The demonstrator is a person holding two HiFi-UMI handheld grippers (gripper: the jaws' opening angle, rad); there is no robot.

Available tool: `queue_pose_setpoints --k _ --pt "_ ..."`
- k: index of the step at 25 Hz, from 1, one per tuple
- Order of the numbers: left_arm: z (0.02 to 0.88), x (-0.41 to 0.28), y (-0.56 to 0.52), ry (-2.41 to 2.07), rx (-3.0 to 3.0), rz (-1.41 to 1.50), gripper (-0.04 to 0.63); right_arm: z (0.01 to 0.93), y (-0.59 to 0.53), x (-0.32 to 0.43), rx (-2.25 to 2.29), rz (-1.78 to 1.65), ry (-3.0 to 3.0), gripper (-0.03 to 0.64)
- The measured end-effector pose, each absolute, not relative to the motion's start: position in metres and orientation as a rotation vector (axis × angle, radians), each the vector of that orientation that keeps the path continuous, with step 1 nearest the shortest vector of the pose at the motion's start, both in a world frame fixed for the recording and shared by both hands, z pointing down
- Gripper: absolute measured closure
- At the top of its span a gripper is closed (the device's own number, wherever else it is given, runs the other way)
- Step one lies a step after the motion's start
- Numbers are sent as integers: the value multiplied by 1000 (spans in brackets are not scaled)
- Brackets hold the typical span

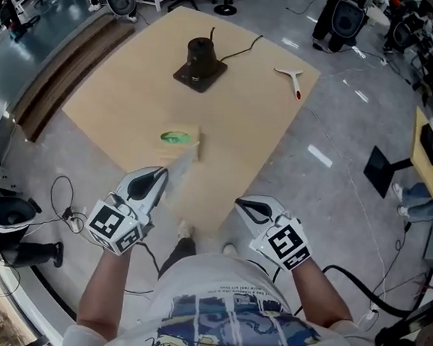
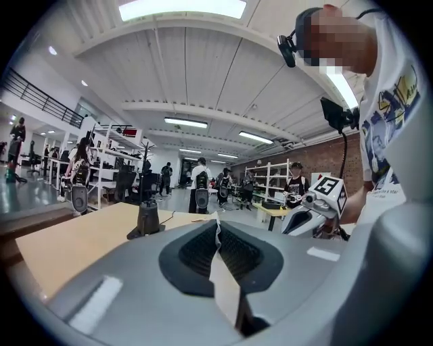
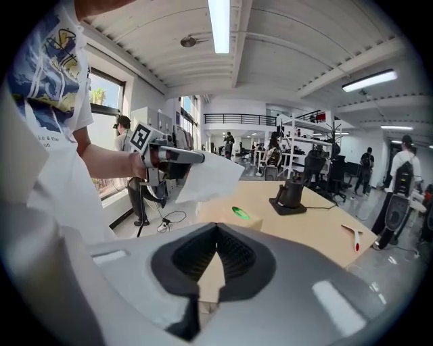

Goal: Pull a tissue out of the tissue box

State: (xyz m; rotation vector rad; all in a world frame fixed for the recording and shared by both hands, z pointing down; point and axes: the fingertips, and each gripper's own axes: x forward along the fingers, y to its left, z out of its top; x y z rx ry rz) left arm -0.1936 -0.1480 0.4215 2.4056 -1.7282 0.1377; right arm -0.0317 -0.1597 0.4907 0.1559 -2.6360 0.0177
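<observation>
The tan tissue box [image 1: 180, 137], with a green-rimmed opening, stands on the wooden table [image 1: 228, 124] near its front edge. My left gripper [image 1: 164, 173] is raised in front of the box and shut on a white tissue [image 1: 183, 164]. The tissue [image 3: 210, 177] hangs free from the left gripper [image 3: 201, 157], above the box [image 3: 230, 217]. In the left gripper view a strip of tissue [image 2: 223, 284] runs between the closed jaws. My right gripper [image 1: 238, 202] hovers to the right, off the table's front, its jaws together with nothing held.
A black stand [image 1: 201, 62] with a cable sits at the table's far side. A white tool with a red tip [image 1: 291, 78] lies at the far right corner. Cables and gear lie on the floor to the left [image 1: 16, 219]. People and shelves fill the background.
</observation>
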Motion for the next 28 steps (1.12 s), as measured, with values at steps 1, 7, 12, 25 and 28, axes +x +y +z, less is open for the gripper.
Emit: queue_pose_setpoints --k 1,7,12,25,28 --pt "418 -187 -142 -1736 2404 133 589 491 -157 -30 137 15 -2639 614" --pt "399 -153 -110 -1782 2399 109 589 490 -141 -21 39 -14 -2653 614" --pt "389 -126 -91 -1774 2422 70 589 491 -130 -10 -4 -19 -2654 614" --pt "381 -63 -62 -1765 2471 35 589 502 -109 32 -59 -14 -2656 614" --pt "379 -52 -62 -1756 2475 36 589 504 -108 44 -57 -5 -2655 614"
